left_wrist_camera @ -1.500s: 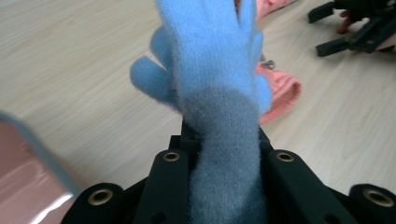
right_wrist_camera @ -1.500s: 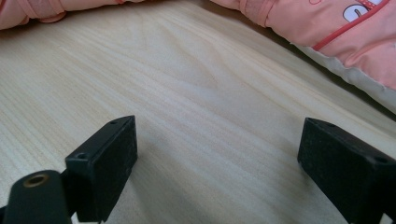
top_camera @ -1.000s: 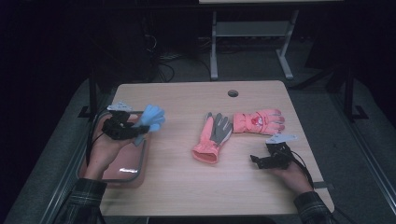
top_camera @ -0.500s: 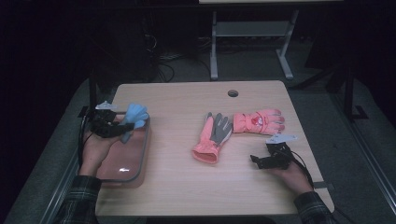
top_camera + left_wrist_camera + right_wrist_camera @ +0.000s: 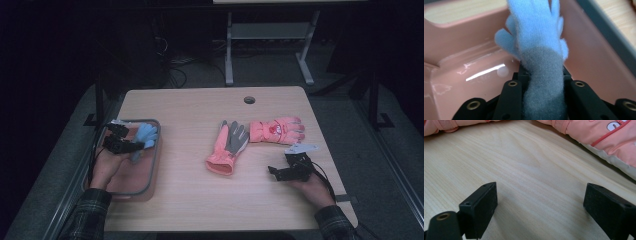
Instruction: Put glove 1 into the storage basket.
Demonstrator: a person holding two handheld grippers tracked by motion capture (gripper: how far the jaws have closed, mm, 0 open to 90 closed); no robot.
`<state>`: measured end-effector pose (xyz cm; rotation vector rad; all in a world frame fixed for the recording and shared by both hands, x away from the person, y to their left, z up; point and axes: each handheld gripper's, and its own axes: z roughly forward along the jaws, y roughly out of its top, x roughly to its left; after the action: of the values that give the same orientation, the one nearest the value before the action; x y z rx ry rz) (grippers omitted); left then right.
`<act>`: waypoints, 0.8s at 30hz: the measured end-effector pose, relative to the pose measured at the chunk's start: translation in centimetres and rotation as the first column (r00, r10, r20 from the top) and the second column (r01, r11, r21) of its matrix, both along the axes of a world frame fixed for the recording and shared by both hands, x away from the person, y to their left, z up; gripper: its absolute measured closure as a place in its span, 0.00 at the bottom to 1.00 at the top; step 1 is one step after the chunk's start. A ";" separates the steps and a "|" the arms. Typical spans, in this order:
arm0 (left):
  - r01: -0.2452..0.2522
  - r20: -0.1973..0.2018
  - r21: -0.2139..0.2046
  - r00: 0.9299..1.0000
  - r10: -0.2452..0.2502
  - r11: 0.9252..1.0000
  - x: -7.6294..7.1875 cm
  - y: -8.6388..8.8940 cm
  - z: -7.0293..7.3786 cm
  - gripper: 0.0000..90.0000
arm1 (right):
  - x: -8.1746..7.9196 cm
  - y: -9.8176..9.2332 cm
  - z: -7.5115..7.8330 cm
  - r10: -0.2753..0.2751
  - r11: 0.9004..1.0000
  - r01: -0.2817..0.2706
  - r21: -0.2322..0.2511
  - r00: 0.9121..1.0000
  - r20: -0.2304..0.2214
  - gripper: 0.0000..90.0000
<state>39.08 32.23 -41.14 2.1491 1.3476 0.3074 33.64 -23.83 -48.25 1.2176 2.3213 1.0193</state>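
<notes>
Left gripper (image 5: pixel 131 145) is at the left of the high view, over the pink tray (image 5: pixel 150 172), carrying the blue glove (image 5: pixel 145 136). In the left gripper view the glove's grey cuff (image 5: pixel 545 82) runs down between the jaws and the blue fingers (image 5: pixel 534 25) hang ahead over the tray floor. Jaws have just been opening a little, but the cuff is still wedged between them, so I read it as still gripped, loosely.

Right gripper (image 5: pixel 282 172) sits on the table (image 5: pixel 190 107) at lower right, jaws spread wide with bare wood between them, holding nothing. Two pink gloves lie mid-table: the one with the grey palm (image 5: pixel 227 147), and the other (image 5: pixel 277 130) to its right, top right corner of the right gripper view (image 5: pixel 599 135).

Handling, as I judge it: the glove is fleece, light, limp, no stiffness, not fragile. It drapes and bunches, and may cling to the pads on release. Best hold is the cuff, the thickest part, so the fingers trail free.
</notes>
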 end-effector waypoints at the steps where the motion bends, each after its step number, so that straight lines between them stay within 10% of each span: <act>1: -0.003 -0.010 -0.005 1.000 0.003 1.000 0.0 0.0 -0.2 0.79 | 0.0 0.0 0.0 0.000 1.000 0.000 0.000 1.000 0.000 0.13; 14: -0.014 -0.089 0.034 0.996 0.017 0.999 0.5 0.0 -1.6 0.48 | 0.0 0.0 0.0 0.000 1.000 0.000 0.000 1.000 0.000 0.13; 24: -0.040 -0.001 0.017 0.999 0.040 0.999 -0.4 0.1 0.4 0.22 | 0.0 0.0 0.0 0.001 1.000 -0.001 -0.003 1.000 0.002 0.13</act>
<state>38.63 32.31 -40.76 2.1390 1.3953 0.3347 33.60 -23.83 -48.25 1.2138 2.3219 1.0165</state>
